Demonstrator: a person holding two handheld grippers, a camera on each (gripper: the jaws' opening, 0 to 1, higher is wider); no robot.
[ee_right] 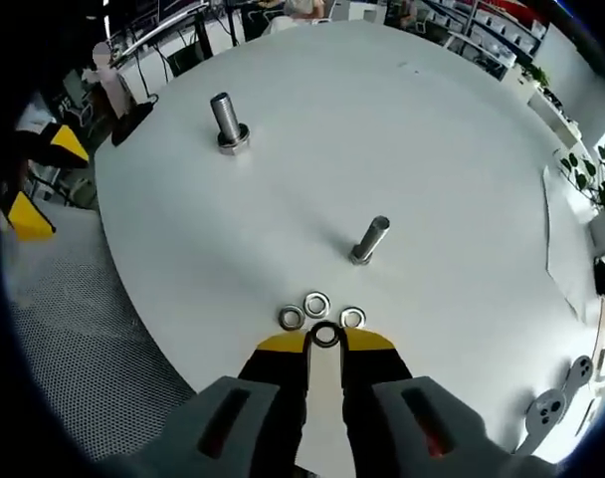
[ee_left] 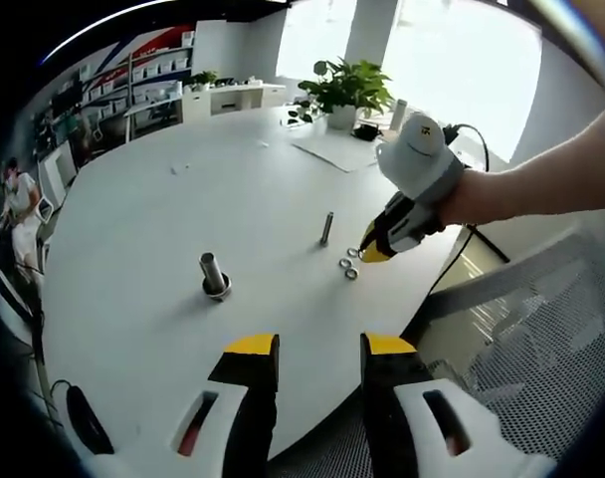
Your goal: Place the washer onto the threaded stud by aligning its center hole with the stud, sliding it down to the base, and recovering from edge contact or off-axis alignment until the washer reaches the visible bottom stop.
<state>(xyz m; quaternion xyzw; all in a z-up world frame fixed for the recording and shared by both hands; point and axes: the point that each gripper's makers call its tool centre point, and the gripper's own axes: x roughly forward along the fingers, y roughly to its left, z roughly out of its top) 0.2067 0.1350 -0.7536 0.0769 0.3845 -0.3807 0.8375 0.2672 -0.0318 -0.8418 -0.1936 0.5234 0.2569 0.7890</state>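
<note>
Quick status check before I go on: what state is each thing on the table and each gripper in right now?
Large threaded stud: upright, washer already at its base.
Small stud: upright, bare.
Three loose washers: flat on the table, clustered.
Fourth washer: at the right gripper's tips, on the table.
Right gripper: jaws narrowly apart around that washer; grip unclear.
Left gripper: open, holding nothing.

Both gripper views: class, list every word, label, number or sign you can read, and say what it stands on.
None can be read.
Shelf bins at the far wall: any labels are too small to read.
Paper sheet on the white table: no print can be made out.
Studs, washers and the right gripper: no markings show.
</note>
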